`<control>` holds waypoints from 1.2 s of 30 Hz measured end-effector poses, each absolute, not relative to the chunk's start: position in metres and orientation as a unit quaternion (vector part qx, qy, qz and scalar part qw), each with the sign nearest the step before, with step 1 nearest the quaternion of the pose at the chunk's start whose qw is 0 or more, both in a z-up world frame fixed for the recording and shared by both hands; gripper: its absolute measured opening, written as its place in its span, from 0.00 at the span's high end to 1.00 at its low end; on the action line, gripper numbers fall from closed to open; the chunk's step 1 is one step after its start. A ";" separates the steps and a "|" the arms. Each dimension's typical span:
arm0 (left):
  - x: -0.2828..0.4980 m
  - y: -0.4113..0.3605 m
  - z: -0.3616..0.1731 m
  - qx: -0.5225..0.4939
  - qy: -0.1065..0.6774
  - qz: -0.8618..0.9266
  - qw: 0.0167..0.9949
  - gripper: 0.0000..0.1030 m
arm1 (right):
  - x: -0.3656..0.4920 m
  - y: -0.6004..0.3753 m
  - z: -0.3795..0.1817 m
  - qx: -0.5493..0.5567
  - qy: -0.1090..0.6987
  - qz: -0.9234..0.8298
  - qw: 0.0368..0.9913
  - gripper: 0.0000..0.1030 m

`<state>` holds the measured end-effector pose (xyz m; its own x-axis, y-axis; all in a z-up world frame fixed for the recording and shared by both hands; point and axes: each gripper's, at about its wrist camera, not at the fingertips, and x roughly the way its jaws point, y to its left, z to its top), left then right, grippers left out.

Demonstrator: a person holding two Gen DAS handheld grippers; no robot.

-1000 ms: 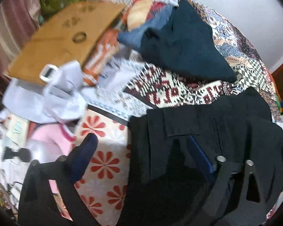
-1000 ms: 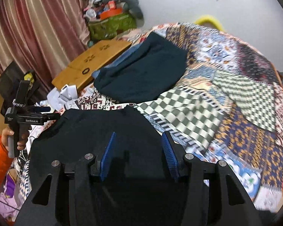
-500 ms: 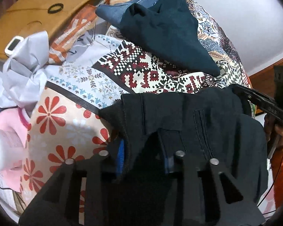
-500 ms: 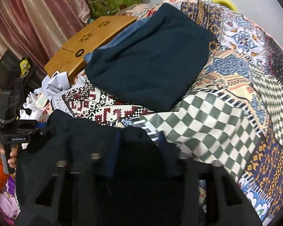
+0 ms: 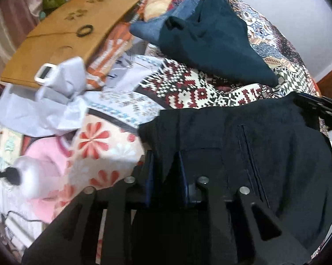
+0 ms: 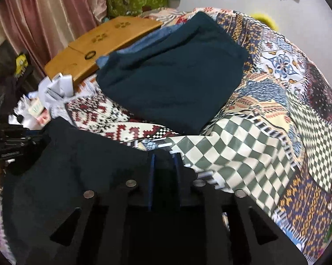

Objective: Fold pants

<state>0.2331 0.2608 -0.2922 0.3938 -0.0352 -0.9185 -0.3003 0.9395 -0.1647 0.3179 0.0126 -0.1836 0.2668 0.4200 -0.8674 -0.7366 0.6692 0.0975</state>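
Note:
Black pants (image 5: 254, 145) lie on the patterned bed, waistband toward the far side. My left gripper (image 5: 164, 163) is shut on the left corner of their near edge, cloth pinched between the blue pads. In the right wrist view the same pants (image 6: 82, 165) fill the lower left, and my right gripper (image 6: 163, 161) is shut on their right corner. The left gripper also shows there at the far left (image 6: 7, 141), held by a hand.
A folded dark teal garment (image 6: 177, 75) lies on blue jeans (image 5: 163, 26) further up the bed. A wooden lap tray (image 6: 99, 42) sits at the left, with crumpled grey cloth (image 5: 57, 88) beside it. A patchwork bedspread (image 6: 265, 132) covers the bed. Curtains hang at left.
Both grippers went from open above the pants to shut on their near edge. The pinched corners have since lifted and shifted slightly.

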 end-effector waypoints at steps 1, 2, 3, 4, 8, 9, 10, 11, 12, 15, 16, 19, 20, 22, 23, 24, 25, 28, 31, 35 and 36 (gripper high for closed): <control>0.228 0.261 -0.285 -0.146 0.541 0.090 0.823 0.78 | 0.314 0.005 -0.176 -0.154 0.476 0.375 0.780 0.81; 0.223 0.260 -0.279 -0.140 0.538 0.092 0.826 0.77 | 0.307 -0.002 -0.168 -0.147 0.470 0.377 0.785 0.81; 0.217 0.260 -0.273 -0.140 0.535 0.091 0.828 0.72 | 0.300 -0.011 -0.158 -0.143 0.458 0.379 0.791 0.79; 0.210 0.261 -0.266 -0.144 0.532 0.091 0.830 0.64 | 0.292 -0.016 -0.152 -0.143 0.451 0.380 0.795 0.78; 0.183 0.255 -0.246 -0.162 0.518 0.090 0.835 0.46 | 0.258 -0.045 -0.129 -0.143 0.425 0.386 0.806 0.69; 0.177 0.253 -0.243 -0.168 0.517 0.088 0.835 0.42 | 0.249 -0.052 -0.125 -0.143 0.421 0.387 0.808 0.68; 0.171 0.250 -0.240 -0.175 0.518 0.084 0.833 0.38 | 0.241 -0.059 -0.123 -0.144 0.419 0.388 0.809 0.67; 0.166 0.247 -0.238 -0.184 0.518 0.080 0.831 0.37 | 0.231 -0.066 -0.120 -0.145 0.416 0.388 0.810 0.67; 0.161 0.243 -0.237 -0.191 0.520 0.075 0.829 0.35 | 0.225 -0.071 -0.119 -0.146 0.414 0.388 0.810 0.66; 0.151 0.228 -0.237 -0.206 0.532 0.063 0.819 0.34 | 0.202 -0.092 -0.117 -0.144 0.409 0.396 0.810 0.63; 0.147 0.224 -0.237 -0.209 0.535 0.061 0.816 0.34 | 0.197 -0.096 -0.119 -0.141 0.409 0.398 0.809 0.63; 0.137 0.218 -0.242 -0.243 0.538 0.059 0.805 0.34 | 0.179 -0.108 -0.124 -0.131 0.414 0.408 0.803 0.62; 0.133 0.218 -0.245 -0.258 0.539 0.060 0.799 0.34 | 0.174 -0.111 -0.126 -0.128 0.416 0.411 0.801 0.62; 0.126 0.215 -0.249 -0.286 0.541 0.054 0.789 0.34 | 0.165 -0.117 -0.133 -0.122 0.420 0.416 0.797 0.61; 0.125 0.214 -0.251 -0.297 0.543 0.051 0.784 0.34 | 0.161 -0.120 -0.136 -0.120 0.423 0.418 0.795 0.61; 0.124 0.212 -0.252 -0.306 0.545 0.048 0.780 0.34 | 0.156 -0.122 -0.141 -0.119 0.427 0.421 0.792 0.61; 0.124 0.211 -0.253 -0.312 0.546 0.048 0.776 0.34 | 0.152 -0.124 -0.143 -0.119 0.429 0.423 0.790 0.61; 0.125 0.209 -0.253 -0.323 0.548 0.050 0.770 0.32 | 0.145 -0.125 -0.153 -0.127 0.434 0.427 0.783 0.60; 0.131 0.209 -0.254 -0.338 0.550 0.051 0.762 0.28 | 0.141 -0.125 -0.159 -0.132 0.432 0.428 0.782 0.57; 0.140 0.209 -0.257 -0.338 0.557 0.055 0.756 0.26 | 0.143 -0.121 -0.163 -0.136 0.421 0.427 0.789 0.57; 0.143 0.208 -0.258 -0.339 0.559 0.057 0.755 0.25 | 0.145 -0.118 -0.163 -0.138 0.419 0.427 0.789 0.57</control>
